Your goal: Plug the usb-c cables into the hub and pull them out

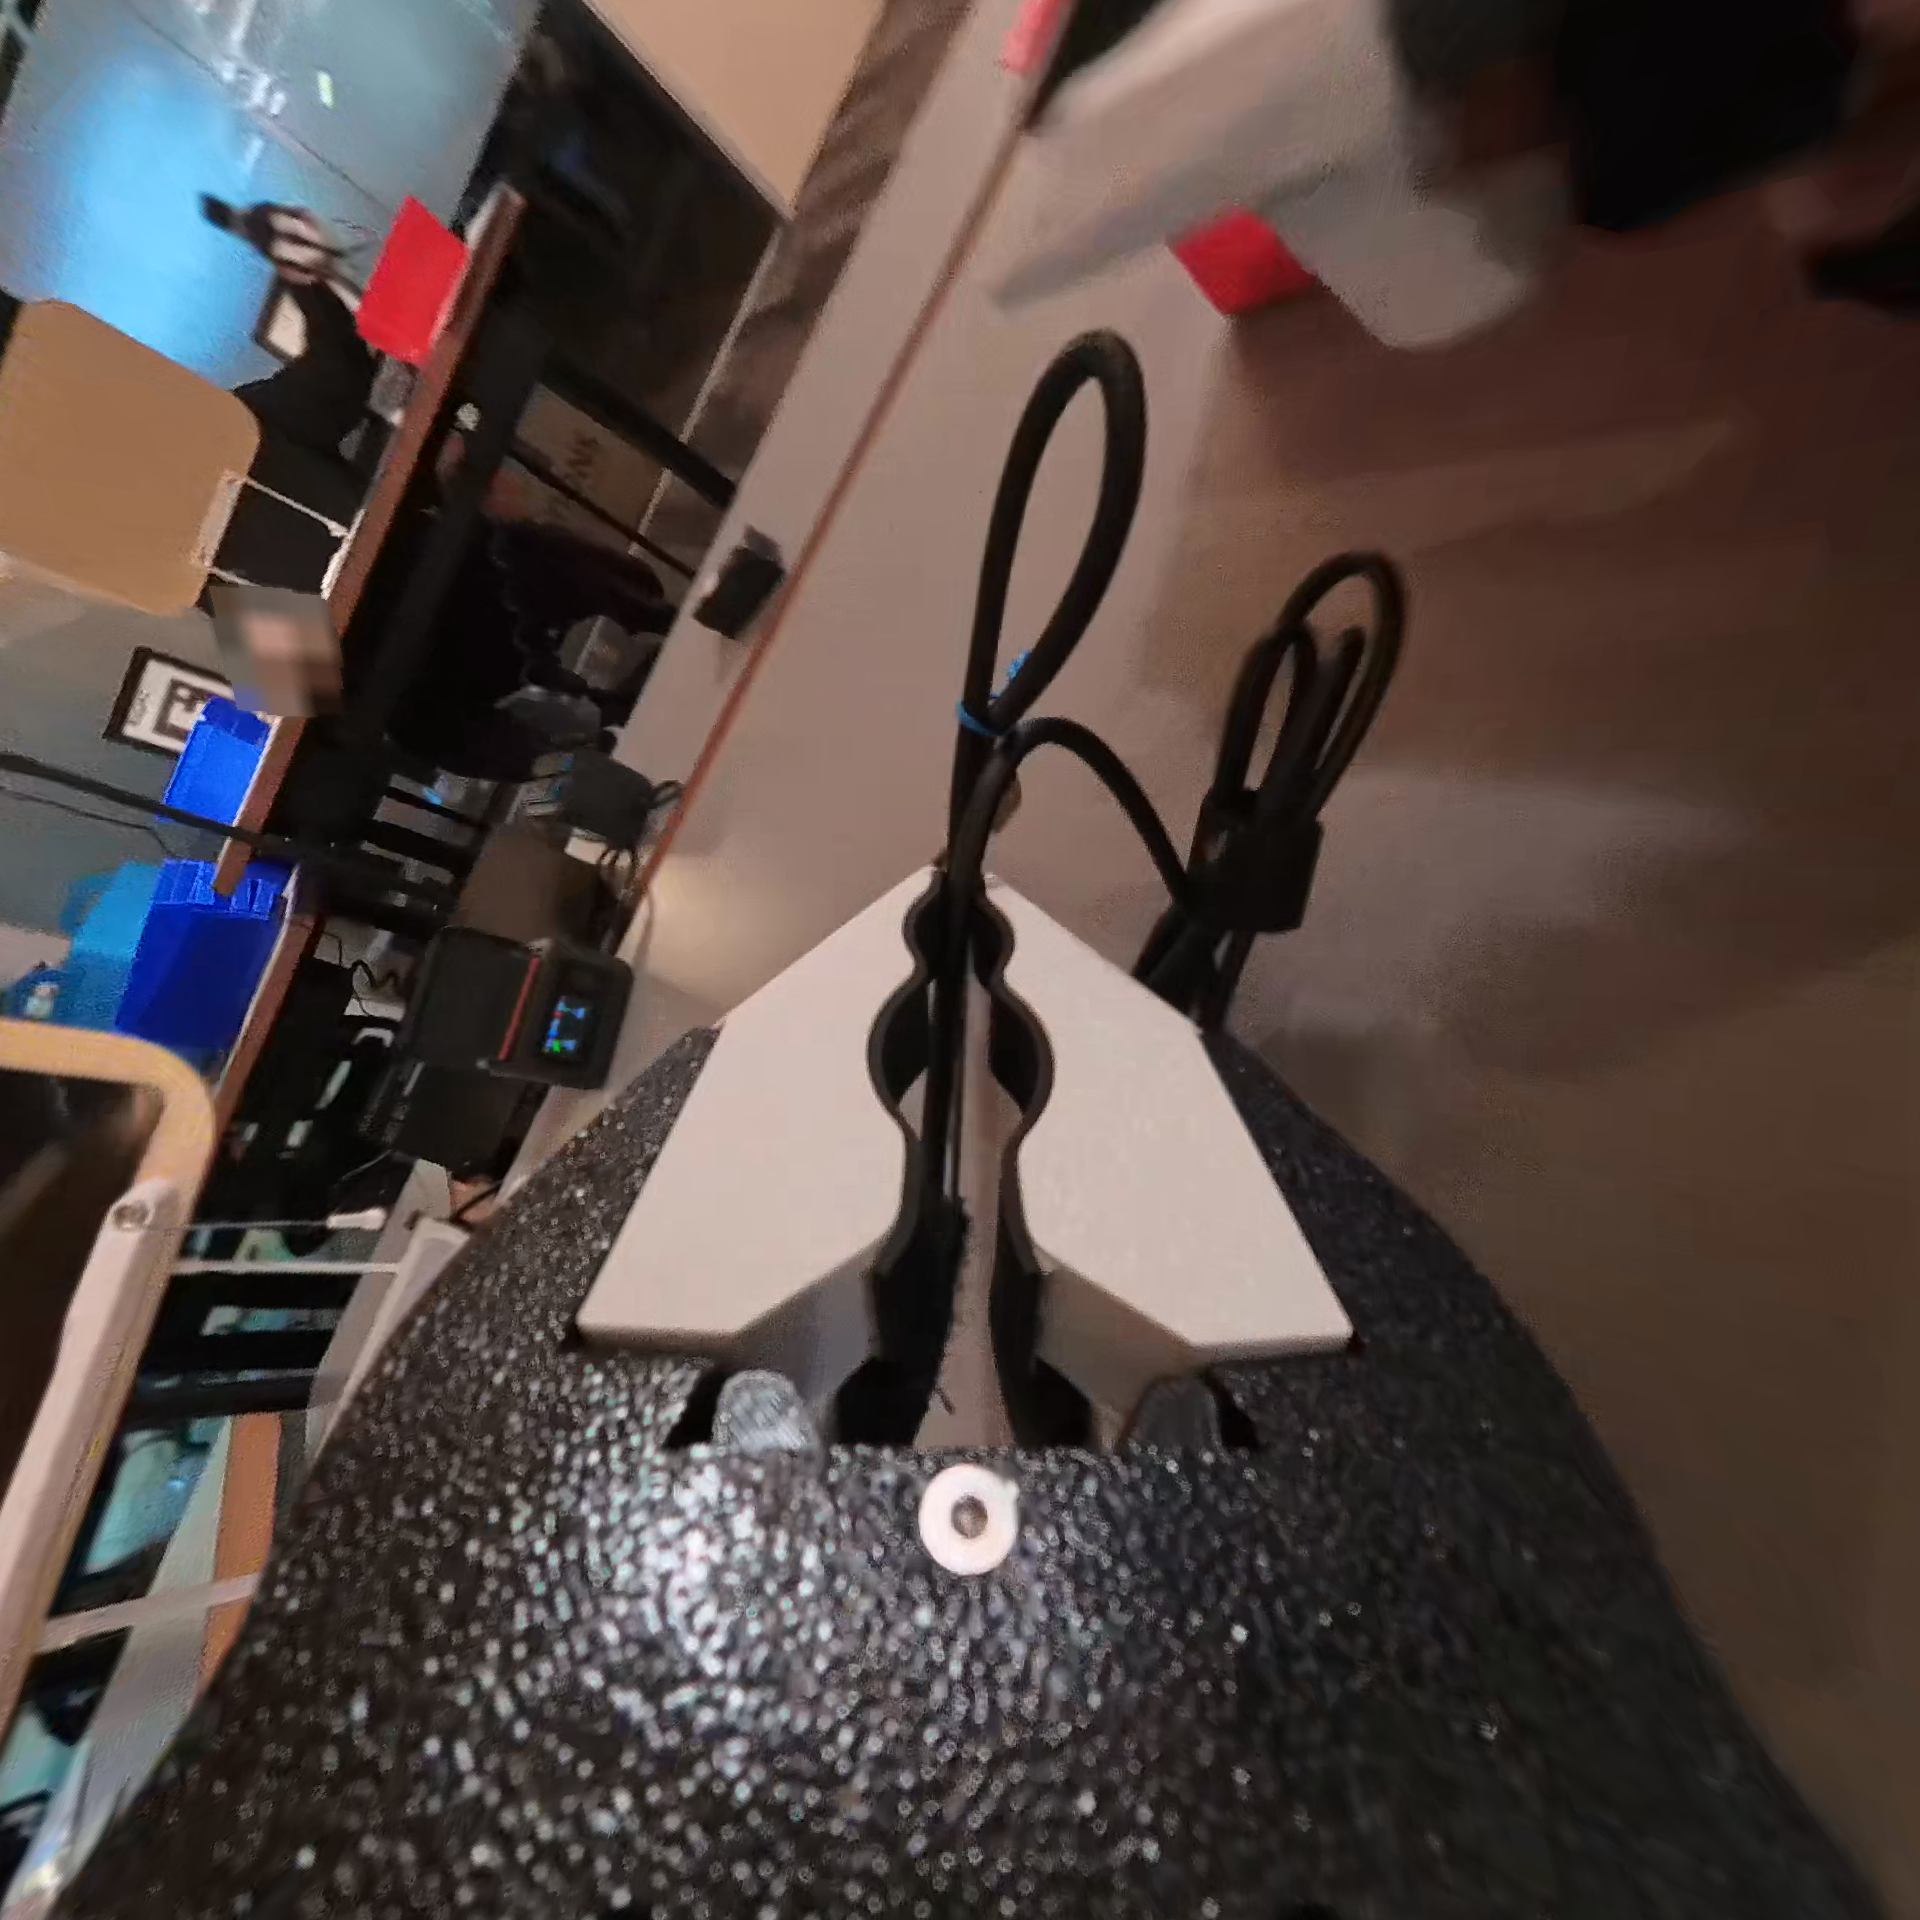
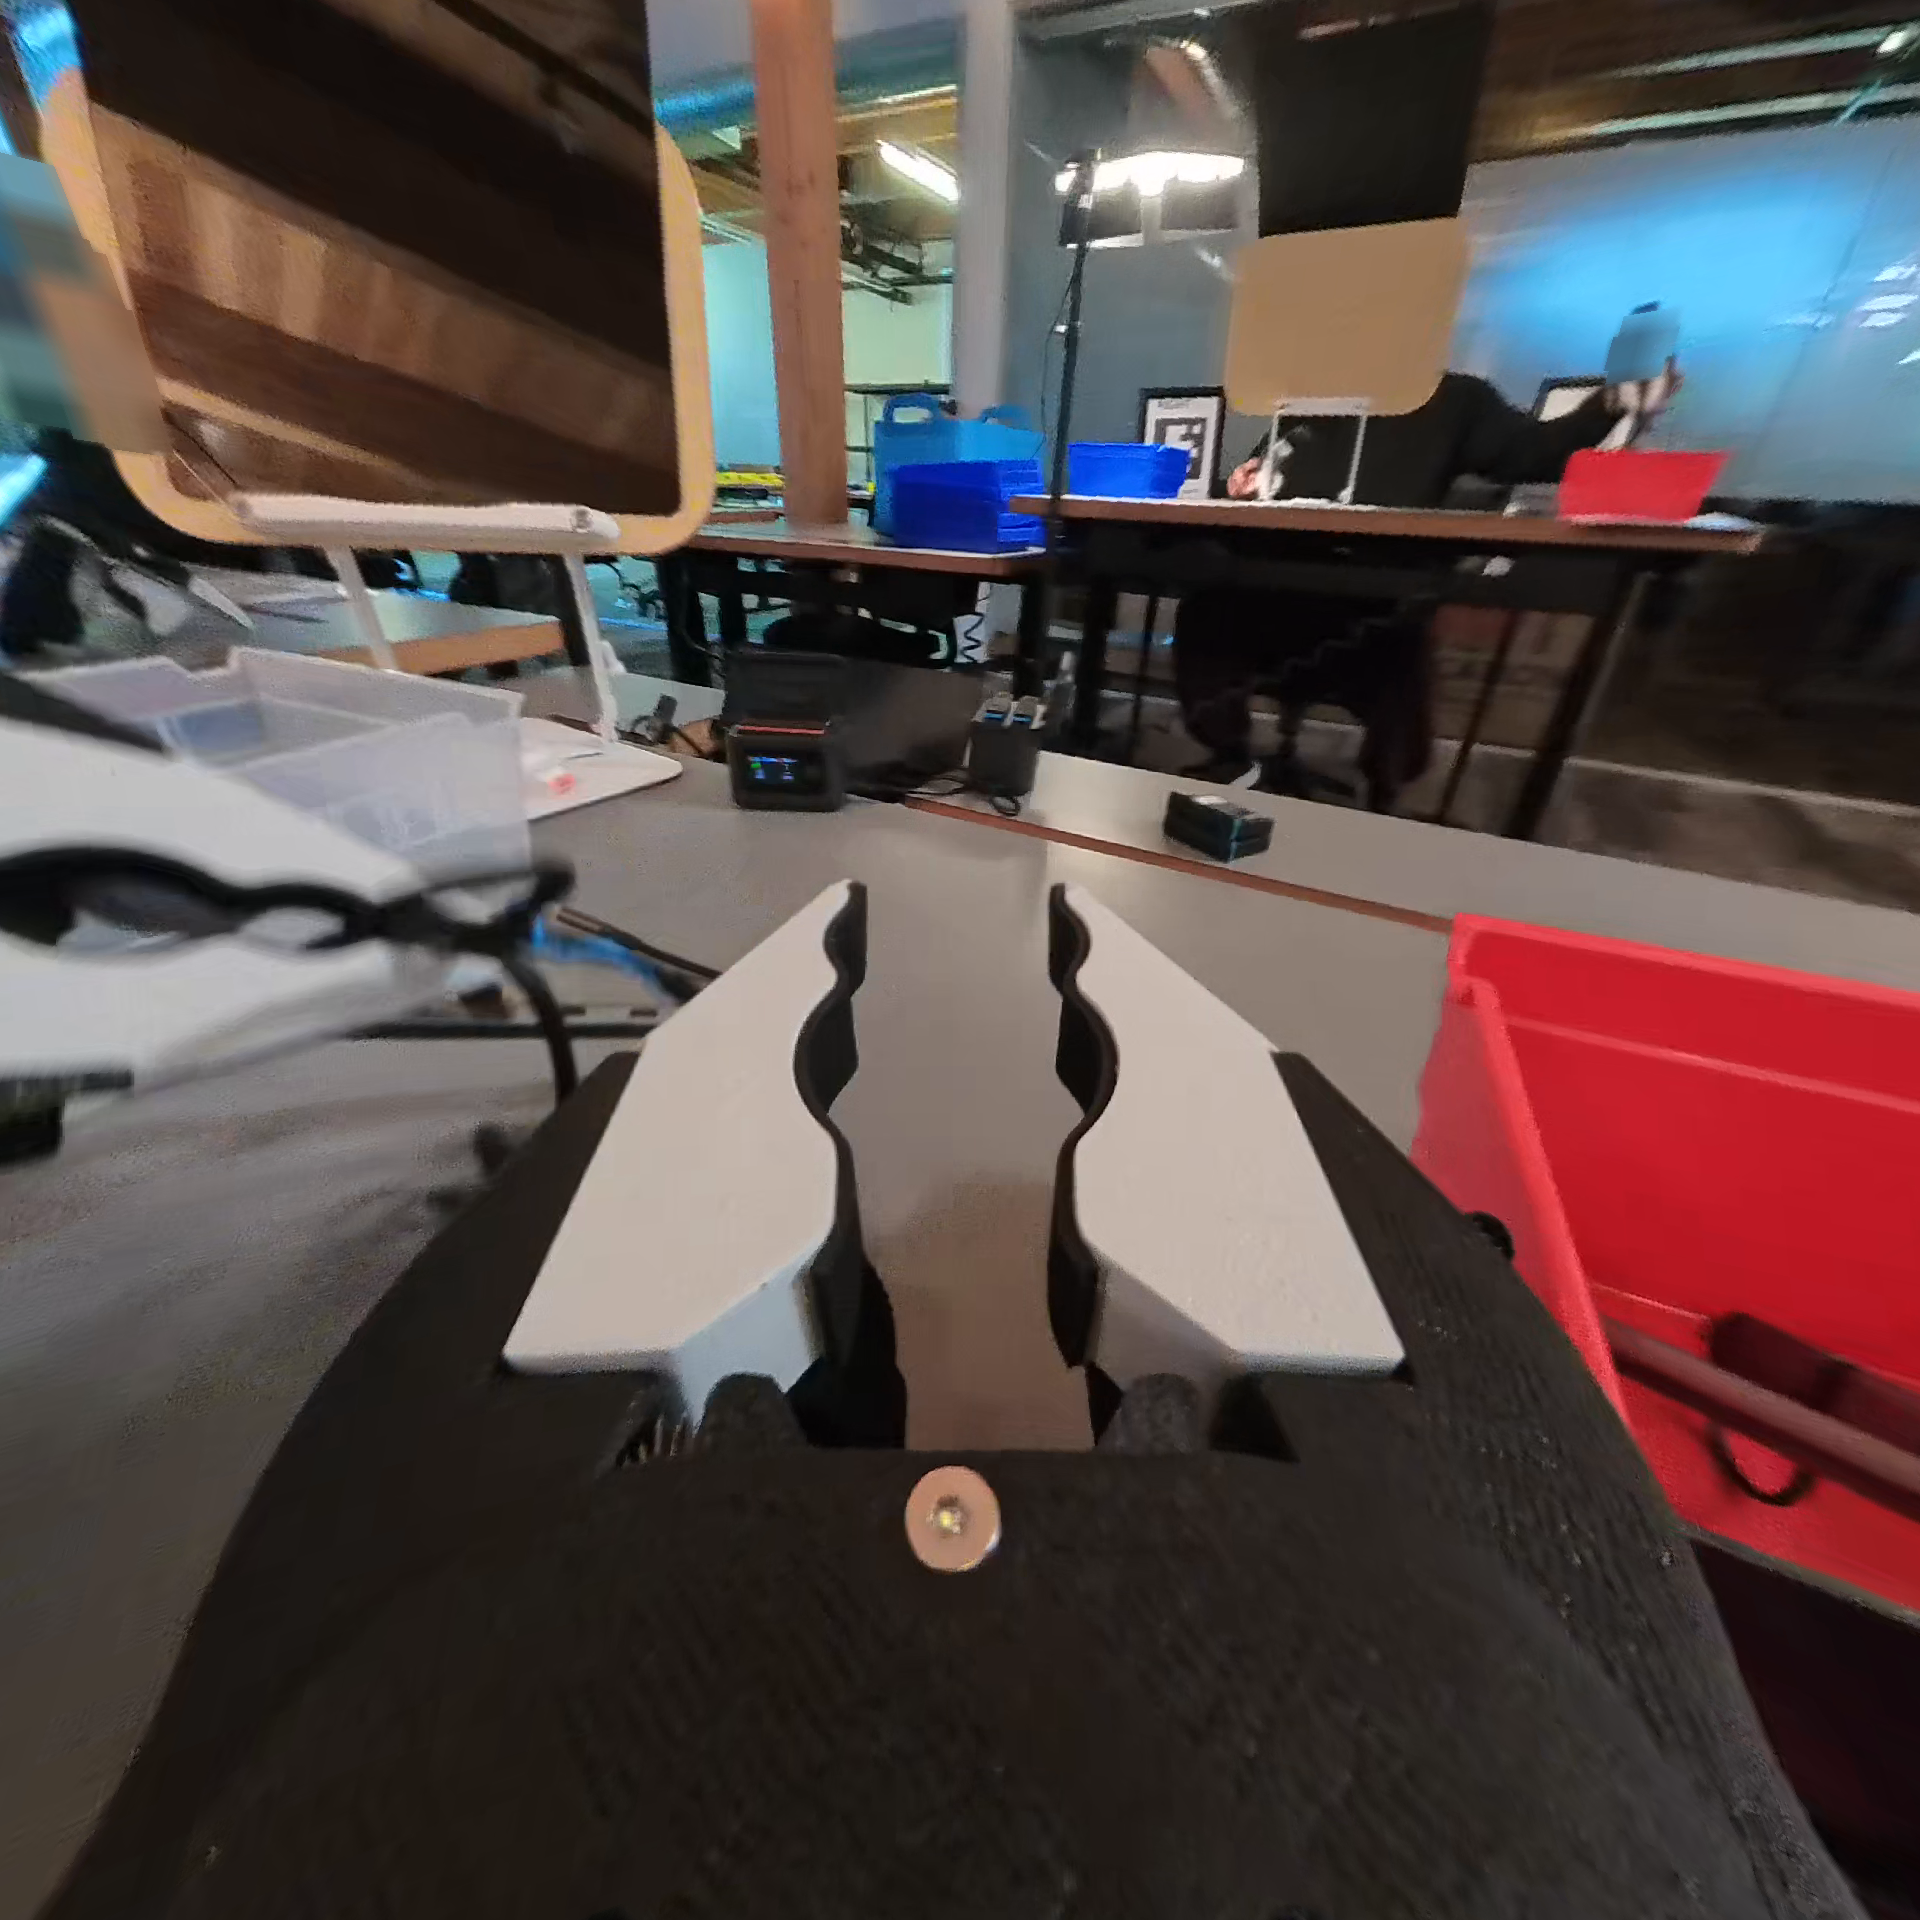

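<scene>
My left gripper (image 1: pixel 961 896) is shut on a black USB-C cable (image 1: pixel 1101 348) coiled into a loop and tied with a blue band. It holds the cable above the grey table (image 1: pixel 1558 935). A second black cable bundle (image 1: pixel 1262 831) with a black strap lies just beyond, to its right. My right gripper (image 2: pixel 956 904) is open and empty, low over the table (image 2: pixel 935 842). It shows as a blurred white shape in the left wrist view (image 1: pixel 1195 156). The left gripper (image 2: pixel 416 904) with its cable (image 2: pixel 545 1003) shows at the left of the right wrist view. I see no hub.
A red bin (image 2: pixel 1714 1091) stands close to the right of my right gripper, with something dark inside. A clear plastic box (image 2: pixel 364 748), a tablet on a stand (image 2: pixel 416 260), a small black device with a screen (image 2: pixel 779 769) and a black box (image 2: pixel 1216 826) sit farther back.
</scene>
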